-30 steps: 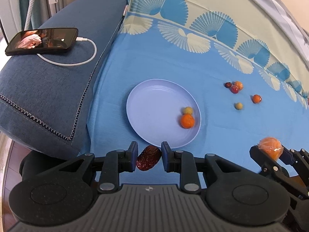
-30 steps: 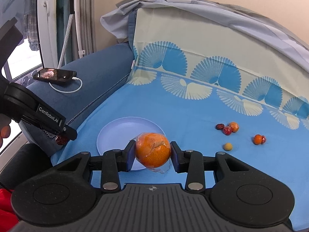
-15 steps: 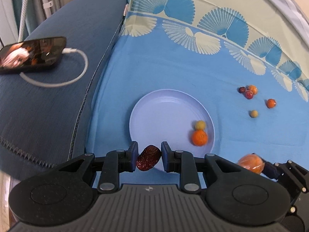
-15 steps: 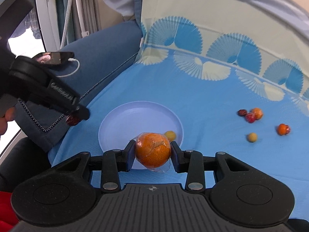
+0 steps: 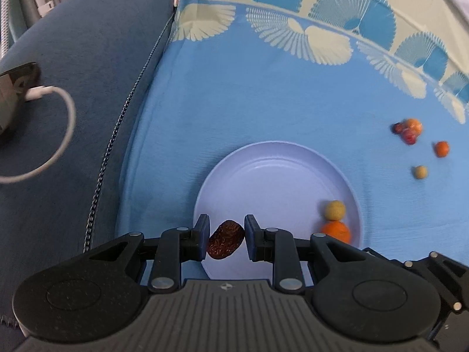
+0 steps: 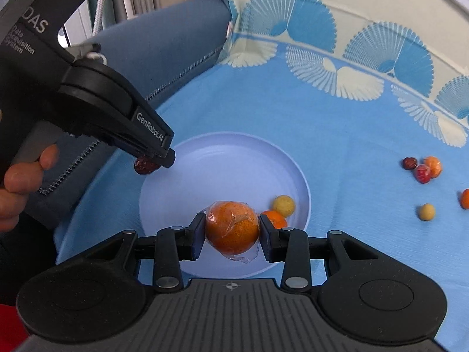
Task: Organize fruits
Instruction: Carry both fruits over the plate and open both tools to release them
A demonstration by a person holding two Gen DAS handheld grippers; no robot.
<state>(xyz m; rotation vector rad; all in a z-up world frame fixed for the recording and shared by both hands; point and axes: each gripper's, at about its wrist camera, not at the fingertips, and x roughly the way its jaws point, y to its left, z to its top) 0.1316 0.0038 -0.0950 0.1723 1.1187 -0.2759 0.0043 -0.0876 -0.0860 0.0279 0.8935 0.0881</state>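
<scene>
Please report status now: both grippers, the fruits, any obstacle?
Left hand-held gripper shut on date. Right hand-held gripper shut on wrapped orange. Both above plate. No obstacle.

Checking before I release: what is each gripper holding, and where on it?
Left gripper pinches a wrinkled dark red date across its sides. Right gripper clamps a plastic-wrapped orange at its widest part.
</scene>
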